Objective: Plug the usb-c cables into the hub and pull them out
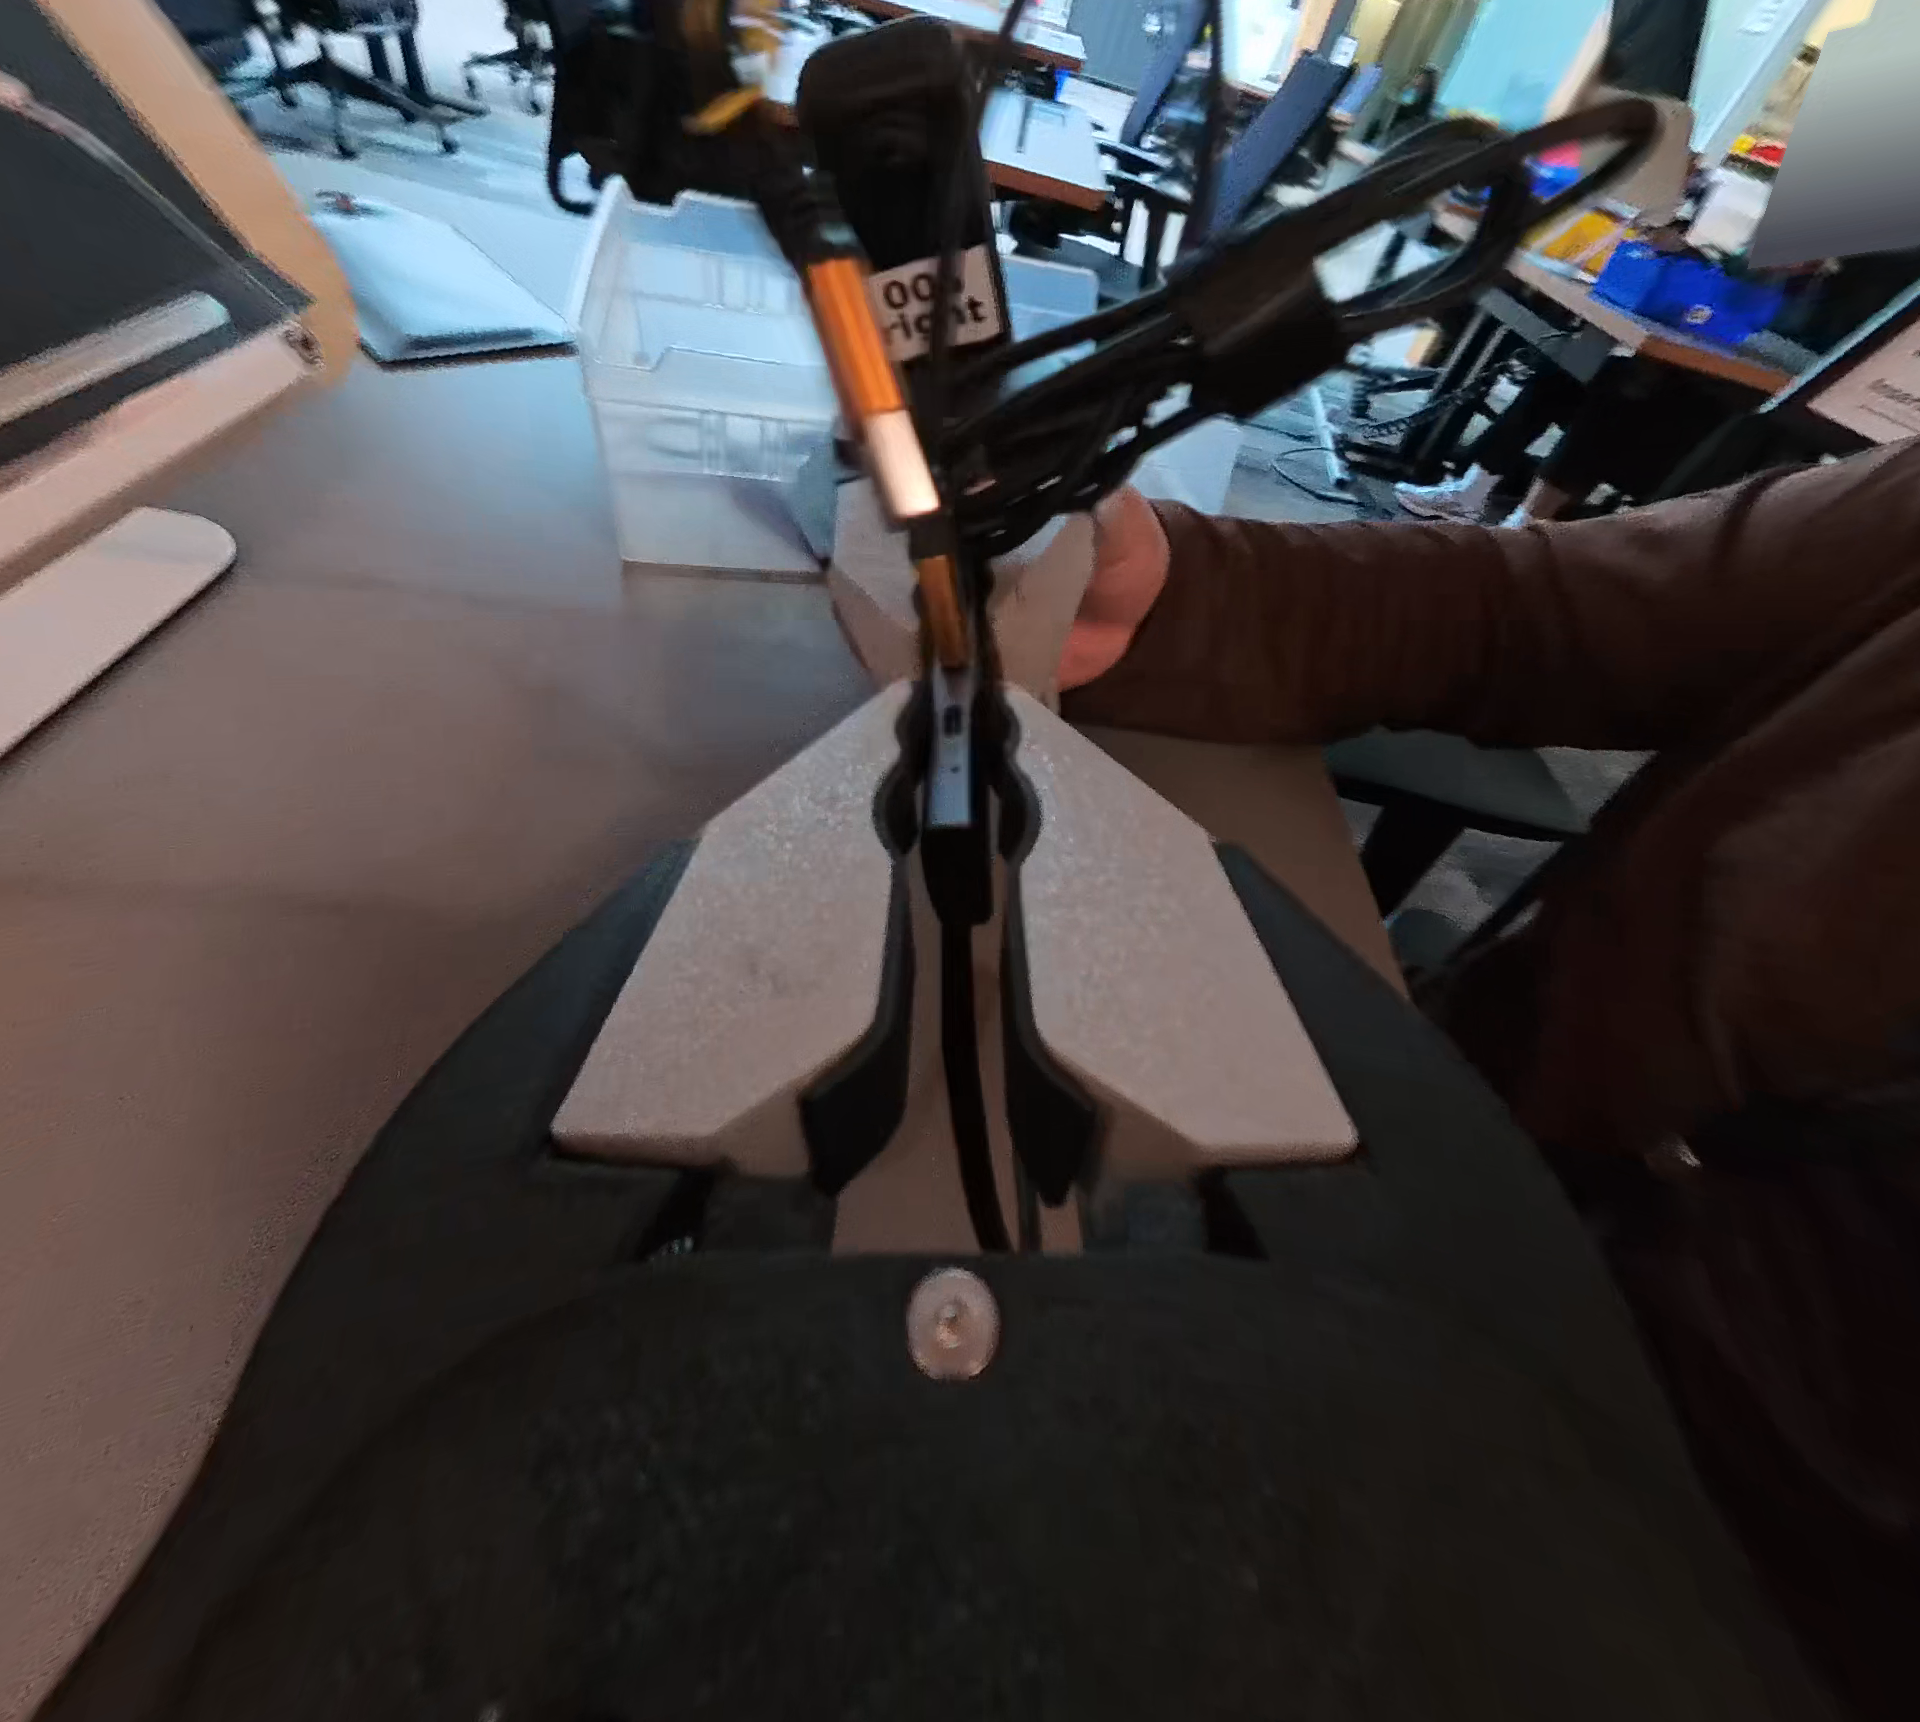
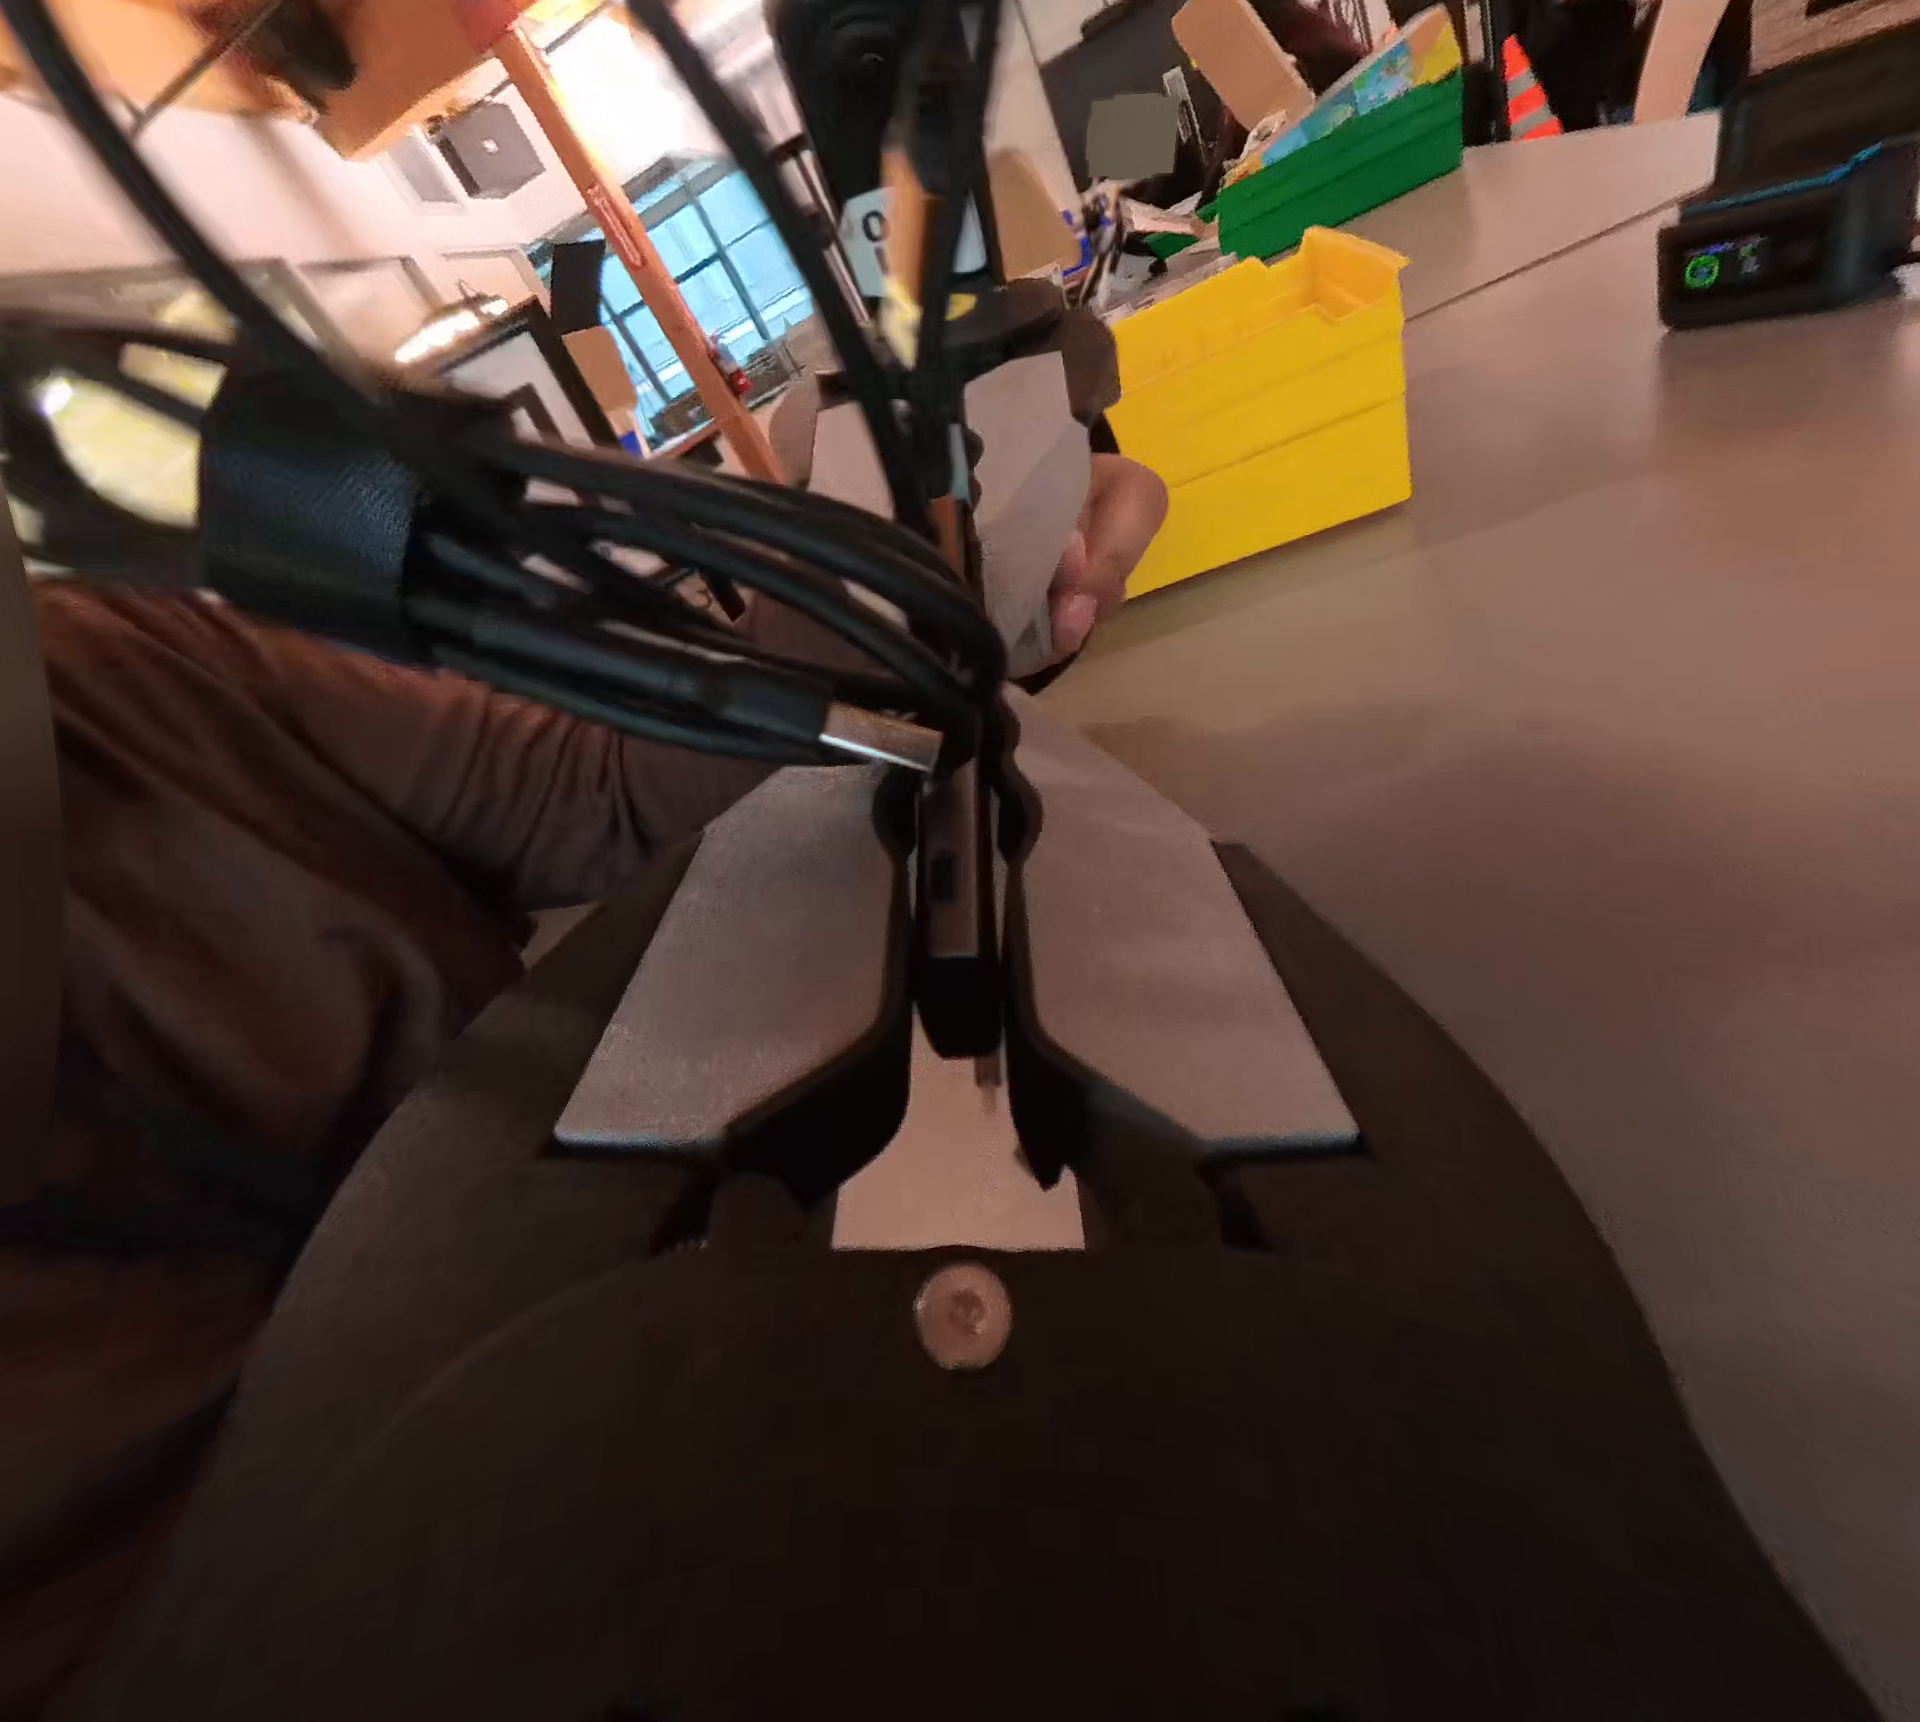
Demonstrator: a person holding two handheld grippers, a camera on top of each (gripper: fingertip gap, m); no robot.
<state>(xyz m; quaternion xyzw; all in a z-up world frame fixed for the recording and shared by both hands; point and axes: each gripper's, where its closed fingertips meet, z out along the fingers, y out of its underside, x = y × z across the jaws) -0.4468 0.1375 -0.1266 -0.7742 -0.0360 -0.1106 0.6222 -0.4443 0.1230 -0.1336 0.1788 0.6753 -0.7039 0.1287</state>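
Observation:
My left gripper (image 1: pixel 951 716) is shut on a slim grey-blue hub (image 1: pixel 951 773), seen edge-on, with a black lead running back between the fingers. A small orange plug (image 1: pixel 940 602) sits at the hub's far end. A larger orange and silver plug (image 1: pixel 878 394) hangs above it. My right gripper (image 2: pixel 961 768) is shut on a grey usb-c plug (image 2: pixel 951 883) with a black collar. It faces the left gripper (image 2: pixel 997 467) closely. A strapped bundle of black cable (image 2: pixel 312 509) with a silver plug (image 2: pixel 883 737) hangs at its tips. I cannot tell whether any plug is seated.
A hand (image 1: pixel 1117 592) and brown sleeve hold the right gripper (image 1: pixel 1023 602) just past my left fingertips. A clear plastic bin (image 1: pixel 707 384) and a monitor foot (image 1: pixel 94 602) stand on the dark table. A yellow bin (image 2: pixel 1268 415) and a small black device (image 2: pixel 1777 249) stand on the table in the right wrist view.

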